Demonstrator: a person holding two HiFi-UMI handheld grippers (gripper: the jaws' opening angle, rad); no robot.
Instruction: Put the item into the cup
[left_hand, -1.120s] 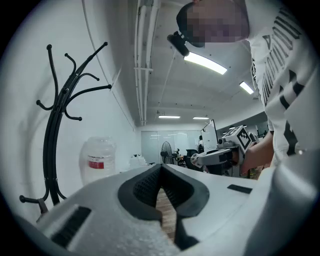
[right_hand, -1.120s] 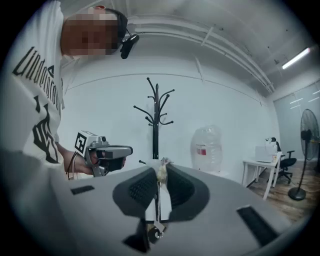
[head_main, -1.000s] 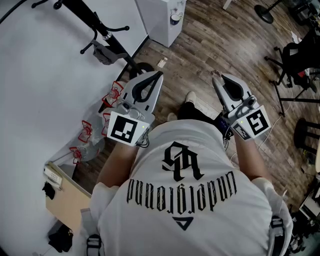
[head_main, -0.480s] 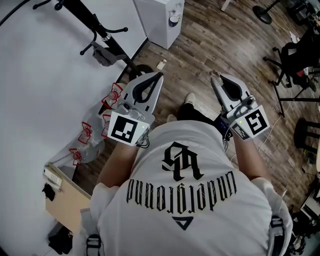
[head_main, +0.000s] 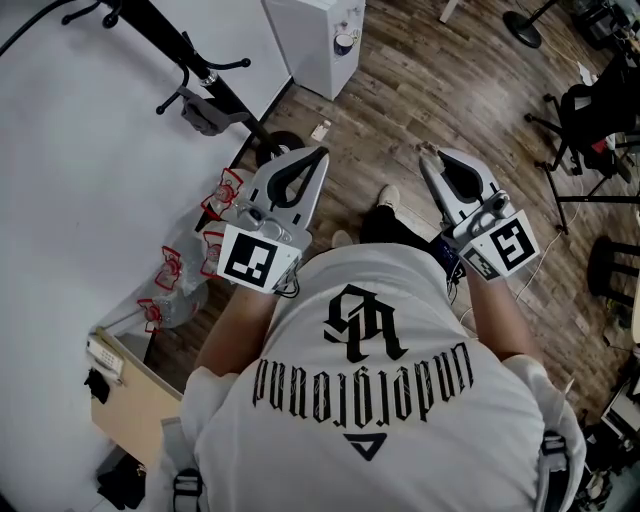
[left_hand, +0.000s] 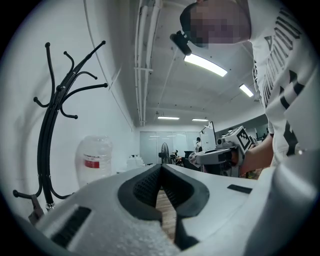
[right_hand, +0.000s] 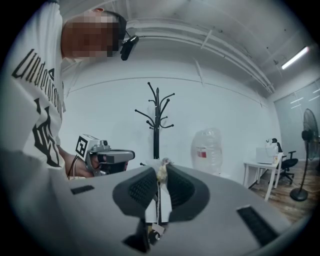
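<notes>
Right gripper (head_main: 430, 155) pinches the item (right_hand: 162, 172), left gripper (left_hand: 161, 169) sits closed and empty — hold that pinch firm till a cup shows.

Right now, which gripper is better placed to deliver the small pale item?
Right: the right gripper pinches the small pale item at the tips of its jaws; the left gripper is shut and empty.
</notes>
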